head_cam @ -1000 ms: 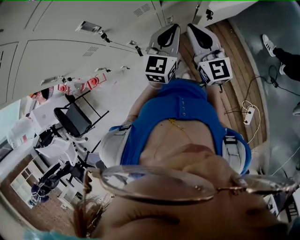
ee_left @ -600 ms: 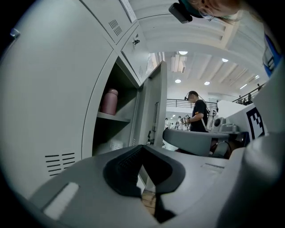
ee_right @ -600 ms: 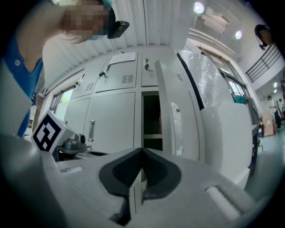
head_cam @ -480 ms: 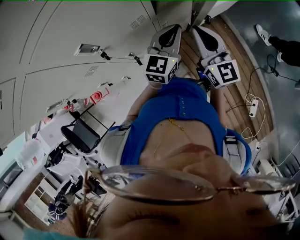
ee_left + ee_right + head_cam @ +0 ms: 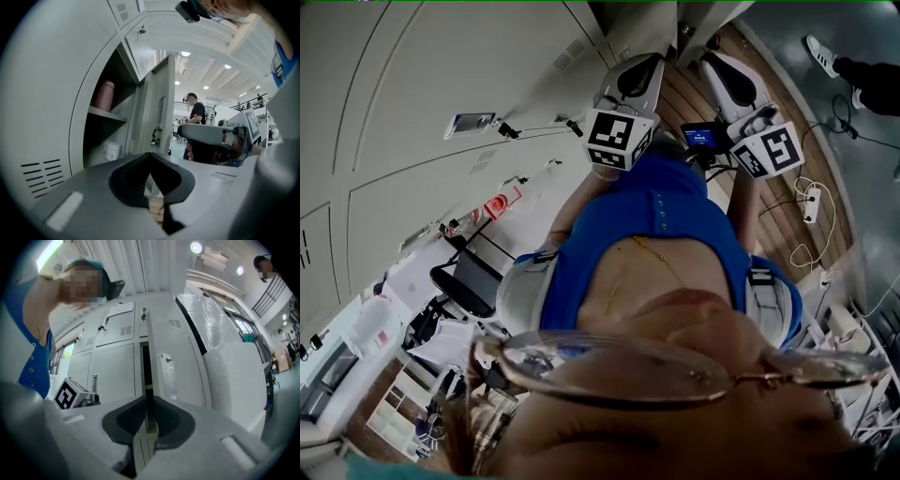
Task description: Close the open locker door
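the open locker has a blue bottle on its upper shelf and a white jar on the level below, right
Not quite. The bottle on the upper shelf of the open locker is pink, not blue, as the left gripper view shows. The rest holds: a white jar stands on the level below.

Locker door (image 5: 180, 357) matt grey metal; floor (image 5: 772, 211) wood.
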A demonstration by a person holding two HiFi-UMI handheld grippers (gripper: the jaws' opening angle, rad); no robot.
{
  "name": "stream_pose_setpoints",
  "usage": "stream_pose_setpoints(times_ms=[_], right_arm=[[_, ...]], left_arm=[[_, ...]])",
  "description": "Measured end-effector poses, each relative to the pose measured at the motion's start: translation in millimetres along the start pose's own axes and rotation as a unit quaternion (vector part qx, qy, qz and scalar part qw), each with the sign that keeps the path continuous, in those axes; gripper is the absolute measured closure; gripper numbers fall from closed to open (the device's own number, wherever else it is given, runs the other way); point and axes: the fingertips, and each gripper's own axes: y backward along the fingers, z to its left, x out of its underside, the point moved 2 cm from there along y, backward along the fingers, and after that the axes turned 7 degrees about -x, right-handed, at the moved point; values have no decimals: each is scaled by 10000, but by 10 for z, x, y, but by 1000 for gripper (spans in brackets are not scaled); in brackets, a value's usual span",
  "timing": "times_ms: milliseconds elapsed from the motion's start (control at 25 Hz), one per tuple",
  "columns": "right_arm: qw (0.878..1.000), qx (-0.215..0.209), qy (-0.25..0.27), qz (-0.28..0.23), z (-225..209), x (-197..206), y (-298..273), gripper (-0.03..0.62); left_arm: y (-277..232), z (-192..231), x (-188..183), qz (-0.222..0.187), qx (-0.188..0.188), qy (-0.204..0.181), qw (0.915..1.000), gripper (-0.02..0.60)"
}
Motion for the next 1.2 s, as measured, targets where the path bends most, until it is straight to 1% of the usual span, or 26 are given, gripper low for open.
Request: stream_pose_setpoints(times_ms=[40, 80, 360, 560, 760, 920, 1200], right_arm=[[10000, -88, 34, 26, -9, -9, -6, 538], [9998, -176, 68, 47, -20, -20, -17, 531], [9972, -742, -35, 74, -154, -203, -58, 505], [9941, -1084, -82, 41, -197, -259, -108, 483], [9920, -1258, -83, -36, -241, -284, -142, 464], [9899, -1407, -102, -101, -253, -304, -186, 461], [9886, -1499, -72, -65, -297, -281, -259, 461]], left_arm=[[-11, 11, -7, 8, -18, 2, 10000, 581], [-22, 30, -15, 13, -55, 14, 10000, 581], [-88, 105, -99, 44, -511, 279, 9983, 581], [-114, 91, -162, -28, -731, 331, 9968, 581], [-112, 72, -132, -12, -858, 363, 9956, 581], [-91, 116, -151, -56, -959, 359, 9947, 581], [-91, 150, -165, -80, -1047, 382, 9937, 581]])
